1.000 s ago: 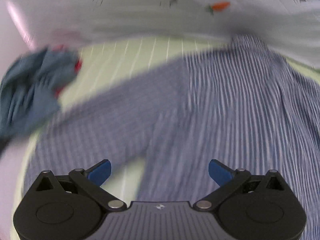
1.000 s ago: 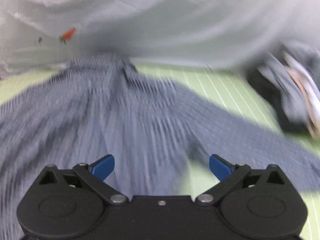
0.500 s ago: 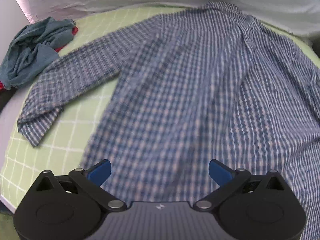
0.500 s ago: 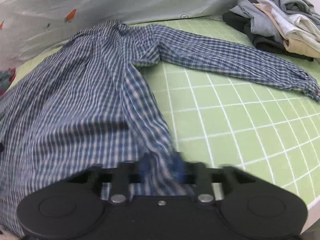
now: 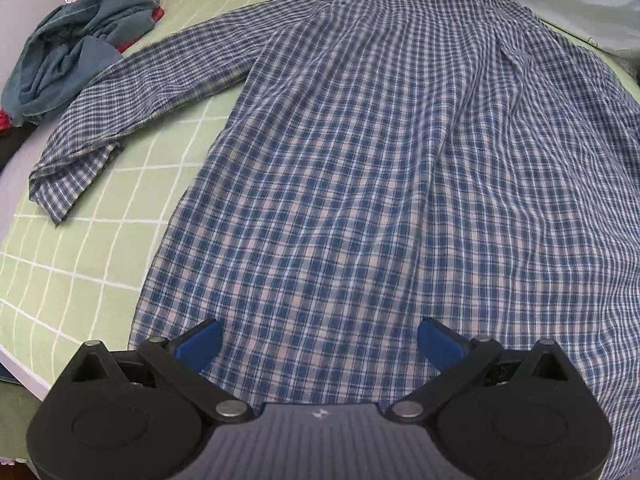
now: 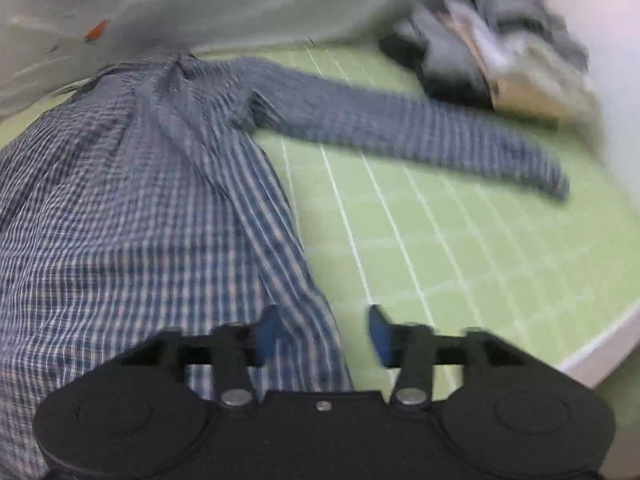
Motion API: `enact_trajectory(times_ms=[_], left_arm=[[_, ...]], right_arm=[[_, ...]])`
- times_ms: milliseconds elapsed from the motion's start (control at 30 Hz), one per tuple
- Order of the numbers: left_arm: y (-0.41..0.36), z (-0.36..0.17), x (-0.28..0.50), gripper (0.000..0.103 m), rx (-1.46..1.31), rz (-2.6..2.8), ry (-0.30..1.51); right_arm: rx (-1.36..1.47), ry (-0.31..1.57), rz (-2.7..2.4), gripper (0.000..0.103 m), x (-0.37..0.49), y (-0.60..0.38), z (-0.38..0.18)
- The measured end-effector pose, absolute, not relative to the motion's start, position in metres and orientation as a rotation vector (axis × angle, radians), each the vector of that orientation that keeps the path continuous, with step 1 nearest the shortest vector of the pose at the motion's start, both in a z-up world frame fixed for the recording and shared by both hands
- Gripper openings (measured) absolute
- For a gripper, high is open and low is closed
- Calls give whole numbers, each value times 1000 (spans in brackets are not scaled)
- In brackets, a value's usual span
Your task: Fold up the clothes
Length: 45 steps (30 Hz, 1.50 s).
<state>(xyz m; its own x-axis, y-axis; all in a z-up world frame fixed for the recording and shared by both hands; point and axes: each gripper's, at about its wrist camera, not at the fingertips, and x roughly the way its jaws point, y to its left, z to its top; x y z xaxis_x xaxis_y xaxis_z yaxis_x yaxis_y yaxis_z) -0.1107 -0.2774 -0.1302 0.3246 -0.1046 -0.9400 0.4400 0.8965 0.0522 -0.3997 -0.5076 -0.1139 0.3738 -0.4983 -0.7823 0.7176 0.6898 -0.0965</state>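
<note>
A blue and white checked long-sleeved shirt [image 5: 360, 168] lies spread flat on the green grid mat [image 5: 80, 248], collar far away, both sleeves stretched out to the sides. My left gripper [image 5: 319, 342] is wide open and empty over the shirt's near hem. In the right wrist view the shirt [image 6: 132, 208] fills the left half and its right sleeve [image 6: 420, 128] runs out to the right. My right gripper [image 6: 322, 332] is partly open, with the shirt's right hem edge lying between its fingers; the view is blurred.
A crumpled grey-blue garment [image 5: 68, 48] over something red lies at the mat's far left corner. A pile of folded clothes [image 6: 500, 56] sits at the far right. A white sheet [image 6: 200, 4] rises behind the mat. The mat's front edge [image 6: 592, 344] is near on the right.
The right gripper was shut on the shirt's hem half a second ago and has opened partway. Both grippers pulled back toward the near hem. The left gripper stayed open.
</note>
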Motion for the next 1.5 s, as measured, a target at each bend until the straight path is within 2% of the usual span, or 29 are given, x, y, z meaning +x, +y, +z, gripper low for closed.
enact_trajectory(times_ms=[133, 367, 633, 700, 733, 767, 933, 1067, 1200, 1300, 1500], left_arm=[[-274, -131, -106, 103, 302, -363, 1212], [-277, -132, -95, 103, 296, -350, 1246], [-281, -135, -77, 103, 231, -278, 1276], [-282, -135, -73, 103, 216, -258, 1281], [-282, -135, -72, 103, 211, -249, 1285], [-283, -136, -70, 103, 205, -241, 1289], [-283, -136, -65, 103, 190, -221, 1296], [-283, -137, -61, 103, 196, -228, 1298], [-282, -137, -55, 103, 211, -248, 1298], [-284, -136, -45, 103, 222, -265, 1291], [-294, -135, -40, 103, 239, -290, 1278]], right_arm=[[103, 894, -728, 79, -362, -497, -116], [102, 842, -699, 80, -305, -526, -117], [160, 853, -685, 77, -264, -578, -130], [162, 862, -679, 68, -256, -591, -134], [163, 866, -677, 58, -252, -597, -136], [164, 870, -674, 54, -249, -603, -138], [186, 879, -725, 54, -243, -644, -145], [256, 859, -761, 58, -258, -674, -142], [221, 844, -760, 59, -269, -653, -133], [271, 813, -760, 66, -281, -635, -128], [300, 871, -804, 65, -299, -618, -141]])
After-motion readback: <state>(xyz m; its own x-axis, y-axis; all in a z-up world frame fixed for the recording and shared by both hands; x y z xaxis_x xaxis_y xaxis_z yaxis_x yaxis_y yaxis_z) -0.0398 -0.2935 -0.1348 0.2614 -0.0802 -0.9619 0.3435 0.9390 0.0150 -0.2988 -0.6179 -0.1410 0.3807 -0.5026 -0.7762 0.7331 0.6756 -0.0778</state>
